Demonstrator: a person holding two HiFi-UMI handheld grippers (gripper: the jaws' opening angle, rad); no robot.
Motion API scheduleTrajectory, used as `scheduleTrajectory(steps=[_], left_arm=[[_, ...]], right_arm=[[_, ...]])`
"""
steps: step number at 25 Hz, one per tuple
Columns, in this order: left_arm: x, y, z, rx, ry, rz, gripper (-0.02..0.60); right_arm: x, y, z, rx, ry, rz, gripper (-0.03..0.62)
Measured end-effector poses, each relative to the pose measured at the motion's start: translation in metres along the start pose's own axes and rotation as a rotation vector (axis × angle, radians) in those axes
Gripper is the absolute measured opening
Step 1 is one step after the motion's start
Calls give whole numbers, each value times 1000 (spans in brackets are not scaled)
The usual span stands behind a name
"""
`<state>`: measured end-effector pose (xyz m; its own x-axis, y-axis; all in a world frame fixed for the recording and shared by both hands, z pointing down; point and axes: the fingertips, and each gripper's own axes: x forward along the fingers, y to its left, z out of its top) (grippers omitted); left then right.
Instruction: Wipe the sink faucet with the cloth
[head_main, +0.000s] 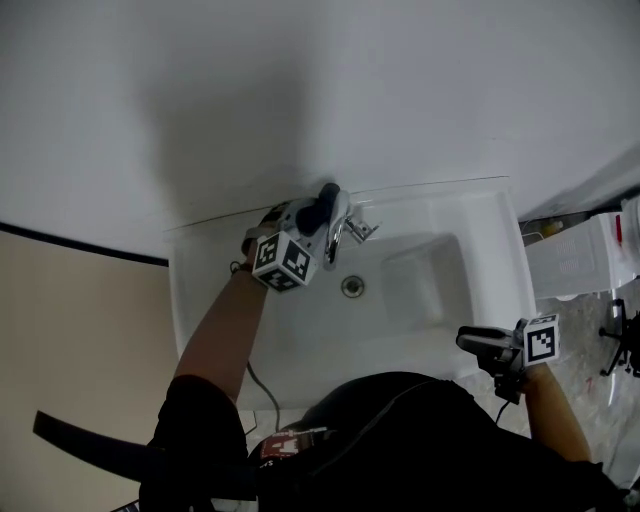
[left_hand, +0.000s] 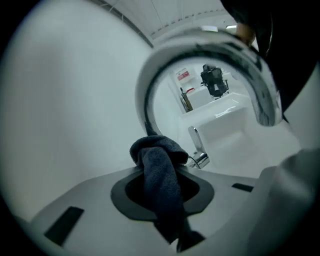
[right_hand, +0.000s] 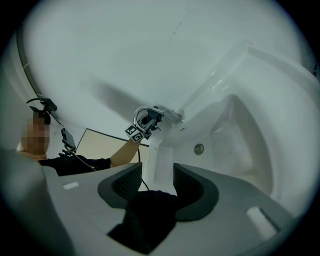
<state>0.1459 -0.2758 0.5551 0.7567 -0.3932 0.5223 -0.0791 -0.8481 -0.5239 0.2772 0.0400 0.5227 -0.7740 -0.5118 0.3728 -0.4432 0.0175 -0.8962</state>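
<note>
At upper centre of the head view, left gripper (head_main: 318, 215) was clamped on the dark cloth (left_hand: 159, 172) right against the faucet (head_main: 345, 228) at the sink (head_main: 230, 320) back, right gripper (head_main: 470, 340) idle at lower right, jaws apart and empty, and the bunched cloth looked likely to snag on the spout and pull loose.

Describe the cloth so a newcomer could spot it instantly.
Start at the white sink against the wall and find the chrome faucet at its back edge. The left gripper is right at that faucet, jaws shut on a dark blue-grey cloth. It is the only soft, dark item among white porcelain and shiny metal.
</note>
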Motion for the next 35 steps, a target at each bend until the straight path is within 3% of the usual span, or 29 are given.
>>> scheduleTrajectory(steps=[3,5,13,16,20,23,25,27,29,32,34,35], left_arm=[[-17,17,24,156,-62,-28,81],[-30,24,38,304,-72,-45,80],[-83,12,86,1020,67,-18,78],[-97,-5,91,1110,109,-30,77],[-121,-37,101,1118,112,-42,77],[-137,-66,96,1079,124,-123,77],[-144,-85,93,990,120,-219,77],[-149,-93,104,780,80,-287,77],[-148,-64,125,473,72,-267,77],[-118,13,139,38,189,-227,77],[-79,43,141,-136,253,-246,77],[-59,48,136,-178,295,-272,77]], right_arm=[[3,4,0,-13,-1,19,186],[4,8,1,-19,-5,32,186],[3,18,4,-29,-18,87,186],[5,23,5,-35,-8,118,186],[8,30,1,-31,8,171,186],[7,33,-2,-21,17,201,186],[5,32,0,-18,15,217,186],[3,29,3,-19,4,231,186],[-4,26,5,-17,-15,247,186],[-9,10,0,0,-58,268,186],[-10,-6,-6,17,-82,272,186],[-11,-15,-9,24,-90,270,186]])
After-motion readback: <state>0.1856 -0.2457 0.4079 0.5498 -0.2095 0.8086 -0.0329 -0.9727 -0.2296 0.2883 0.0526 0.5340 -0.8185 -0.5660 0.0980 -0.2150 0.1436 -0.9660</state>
